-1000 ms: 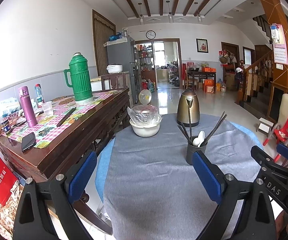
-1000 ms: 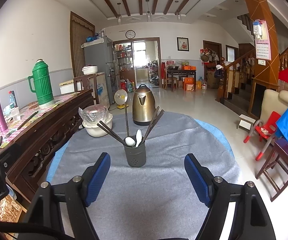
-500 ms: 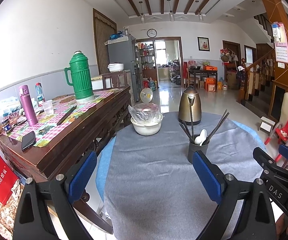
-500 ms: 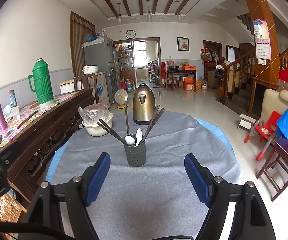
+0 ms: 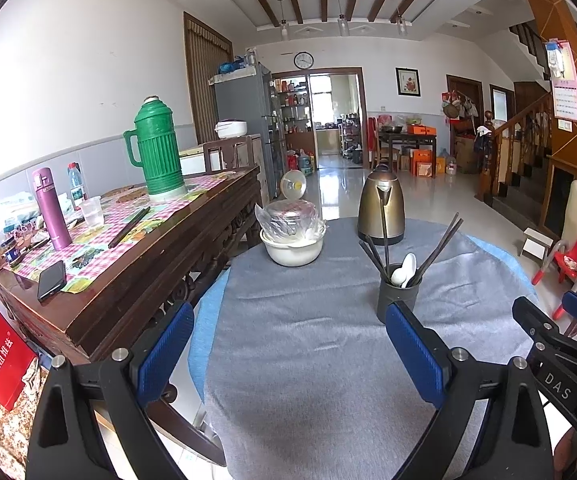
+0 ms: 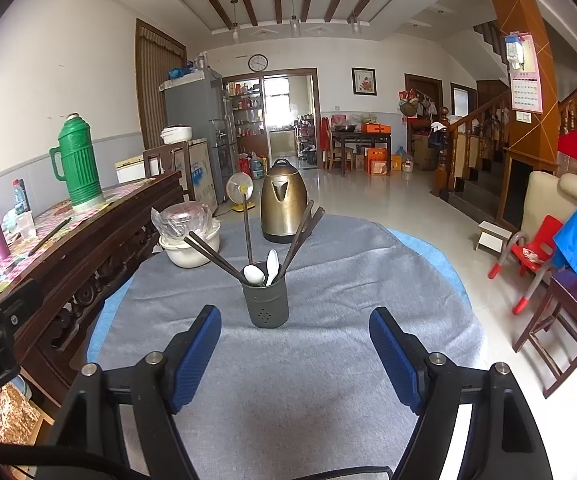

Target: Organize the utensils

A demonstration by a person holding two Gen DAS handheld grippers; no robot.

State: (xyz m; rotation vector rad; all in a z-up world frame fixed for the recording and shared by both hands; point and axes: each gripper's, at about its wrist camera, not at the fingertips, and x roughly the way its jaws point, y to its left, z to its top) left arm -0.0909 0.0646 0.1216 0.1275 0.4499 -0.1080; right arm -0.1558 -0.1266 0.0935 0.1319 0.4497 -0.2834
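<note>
A dark grey utensil cup stands on the round table's grey cloth. It holds several dark chopsticks and two white spoons. It also shows in the left wrist view, right of centre. My right gripper is open and empty, just short of the cup. My left gripper is open and empty, with the cup beyond its right finger. The right gripper's body shows at the lower right of the left wrist view.
A bronze kettle and a white bowl with a plastic-wrapped lid stand at the table's far side. A wooden sideboard on the left carries a green thermos, a purple bottle, a phone and loose chopsticks. Chairs stand at the right.
Both views have drifted slightly; the cup sits a little higher in the left wrist view. Both grippers stay open and empty.
</note>
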